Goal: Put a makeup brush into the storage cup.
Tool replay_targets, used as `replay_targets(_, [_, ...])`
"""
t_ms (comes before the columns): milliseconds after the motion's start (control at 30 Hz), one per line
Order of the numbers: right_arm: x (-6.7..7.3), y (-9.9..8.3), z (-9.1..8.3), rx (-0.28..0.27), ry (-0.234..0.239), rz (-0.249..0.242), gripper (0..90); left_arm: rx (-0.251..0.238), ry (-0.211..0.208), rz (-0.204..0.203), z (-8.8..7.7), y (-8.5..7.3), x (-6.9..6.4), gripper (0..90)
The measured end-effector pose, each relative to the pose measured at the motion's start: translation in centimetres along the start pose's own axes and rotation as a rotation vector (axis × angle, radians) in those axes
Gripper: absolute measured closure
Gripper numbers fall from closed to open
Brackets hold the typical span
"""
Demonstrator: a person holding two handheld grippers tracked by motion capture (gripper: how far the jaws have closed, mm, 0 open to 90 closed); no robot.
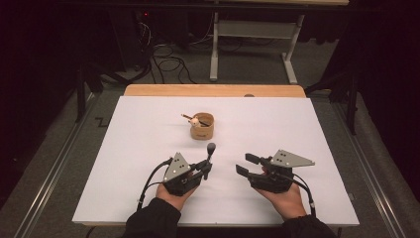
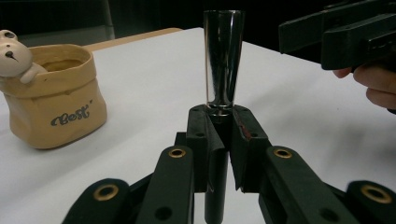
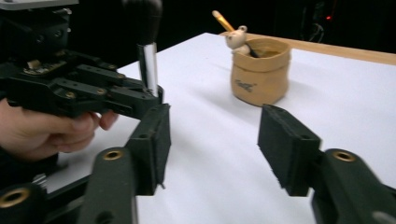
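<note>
From the high view, my left gripper is pinching a makeup brush upright near the table's front middle, head up, and my right gripper sits just beside it with jaws apart and nothing between them. The holder, a tan pot with a pencil already poking out, stands farther back on the white sheet. I judge the step is carrying the brush to that pot, so I want to keep it vertical, lift clear of the rim, and let go only once the handle is well inside. In the left gripper view the pads are pressed tight on the brush's dark handle just under the shiny ferrule; the head is cut off by the top edge, so I can't judge its tilt there. The pot sits to the left, its little bear on the rim, and its inside is mostly hidden. In the right gripper view my own jaws stand spread over bare sheet; the brush is blurred, and its lower handle is hidden behind the left gripper.
</note>
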State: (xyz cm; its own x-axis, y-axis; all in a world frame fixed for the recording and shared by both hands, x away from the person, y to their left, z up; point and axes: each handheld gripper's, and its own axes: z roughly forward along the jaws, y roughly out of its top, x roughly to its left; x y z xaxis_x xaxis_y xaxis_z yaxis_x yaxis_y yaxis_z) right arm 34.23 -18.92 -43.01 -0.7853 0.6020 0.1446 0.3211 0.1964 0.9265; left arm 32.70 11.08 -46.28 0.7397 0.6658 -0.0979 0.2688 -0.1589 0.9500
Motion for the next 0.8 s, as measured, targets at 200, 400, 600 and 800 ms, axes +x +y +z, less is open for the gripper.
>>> replay_targets(200, [-0.9, -0.7, -1.2, 0.002, -0.046, -0.008, 30.4, -0.002, 0.004, -0.004, -0.1, 0.0, 0.1, 79.0])
replay_targets(400, [-1.5, -1.2, -1.9, 0.013, -0.063, -0.009, 23.1, -0.006, 0.012, -0.009, -0.3, 0.0, 0.3, 79.0])
replay_targets(600, [-1.9, -1.7, -2.4, 0.001, -0.087, -0.007, 16.2, -0.015, 0.015, -0.016, -0.4, 0.0, 0.5, 79.0])
replay_targets(800, [-2.1, -2.3, -2.7, -0.018, -0.098, 0.010, 13.2, -0.017, 0.017, -0.020, -0.6, 0.1, 0.6, 79.0])
